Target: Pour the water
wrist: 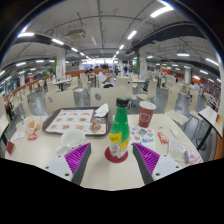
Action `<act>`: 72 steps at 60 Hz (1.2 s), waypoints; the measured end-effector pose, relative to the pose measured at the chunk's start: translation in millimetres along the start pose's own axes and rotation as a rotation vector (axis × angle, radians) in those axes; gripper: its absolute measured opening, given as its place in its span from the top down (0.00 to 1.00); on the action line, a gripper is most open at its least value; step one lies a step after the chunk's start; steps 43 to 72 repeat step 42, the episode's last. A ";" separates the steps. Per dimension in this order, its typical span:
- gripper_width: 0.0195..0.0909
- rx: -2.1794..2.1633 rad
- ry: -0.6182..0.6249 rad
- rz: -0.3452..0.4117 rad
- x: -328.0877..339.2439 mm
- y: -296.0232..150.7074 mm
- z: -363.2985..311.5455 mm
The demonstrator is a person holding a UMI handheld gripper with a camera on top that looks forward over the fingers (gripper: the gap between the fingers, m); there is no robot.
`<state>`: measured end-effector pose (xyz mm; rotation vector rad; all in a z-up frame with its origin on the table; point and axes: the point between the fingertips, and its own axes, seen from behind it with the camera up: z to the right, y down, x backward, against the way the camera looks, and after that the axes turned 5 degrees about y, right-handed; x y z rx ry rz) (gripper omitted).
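Note:
A green-tinted plastic bottle (119,130) with a yellow label stands upright on a dark red coaster (116,154) on the pale table (110,175). It stands just ahead of my gripper (112,164) and partly between the fingertips, with a gap at each side. My gripper is open, its purple pads (80,161) to the left and right of the bottle's base. A red paper cup (147,113) stands beyond the bottle to the right.
A tray (75,122) with food and wrappers lies beyond the left finger. Small packets and a white cup (166,136) sit to the right. Behind the table are chairs, more tables and a seated person (101,77) in a canteen hall.

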<state>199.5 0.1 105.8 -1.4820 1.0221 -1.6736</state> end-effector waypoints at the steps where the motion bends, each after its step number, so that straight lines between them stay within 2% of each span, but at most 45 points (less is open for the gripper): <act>1: 0.08 0.003 0.003 -0.012 8.8 1.4 -3.8; 12: 0.09 -0.010 0.046 -0.156 106.2 17.6 -67.8; 19: 0.09 -0.050 0.013 -0.194 156.8 15.2 -129.8; 27: 0.10 -0.007 -0.028 -0.171 201.6 0.0 -191.0; 35: 0.10 0.047 -0.045 -0.156 225.1 -9.9 -219.4; 42: 0.12 0.020 -0.076 -0.162 230.4 -10.8 -231.5; 72: 0.12 0.020 -0.076 -0.162 230.4 -10.8 -231.5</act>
